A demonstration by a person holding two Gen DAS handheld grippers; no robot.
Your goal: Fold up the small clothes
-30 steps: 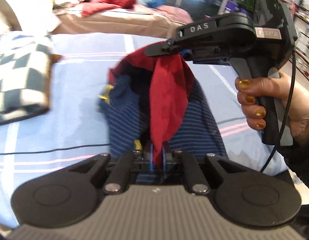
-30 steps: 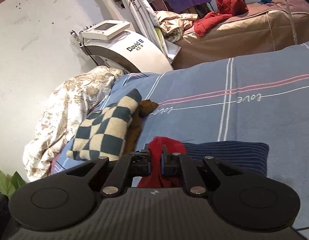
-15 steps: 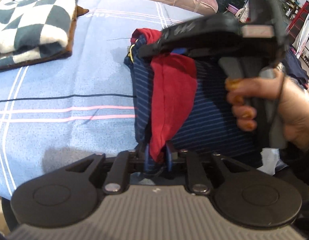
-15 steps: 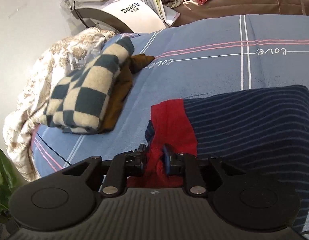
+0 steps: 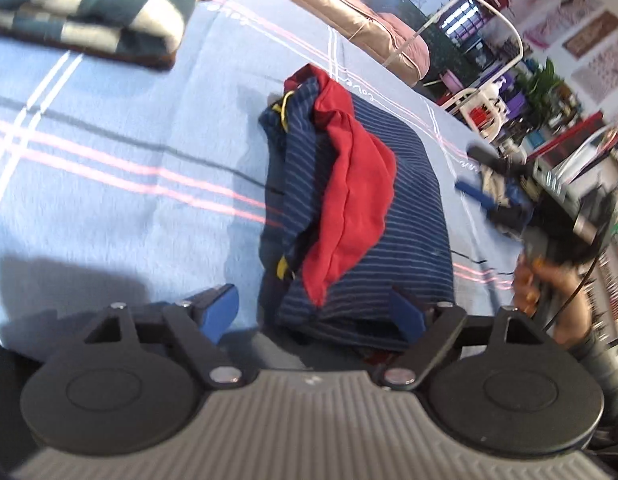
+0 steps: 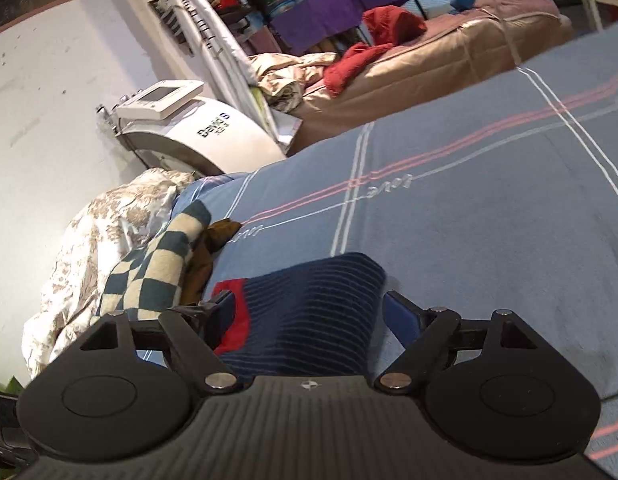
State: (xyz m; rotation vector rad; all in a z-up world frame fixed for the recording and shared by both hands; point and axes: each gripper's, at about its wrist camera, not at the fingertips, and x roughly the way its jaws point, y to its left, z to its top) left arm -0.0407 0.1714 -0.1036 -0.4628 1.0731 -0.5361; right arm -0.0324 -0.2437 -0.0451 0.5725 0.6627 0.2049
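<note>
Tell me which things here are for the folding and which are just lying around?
For the folding:
- striped navy garment with red part
- left gripper, jaws just opened, cloth lying loose between them
- right gripper, jaws just opened too
- blue bedsheet underneath

Just lying about:
- checked blanket
- white machine
- red clothes on the far bed
</note>
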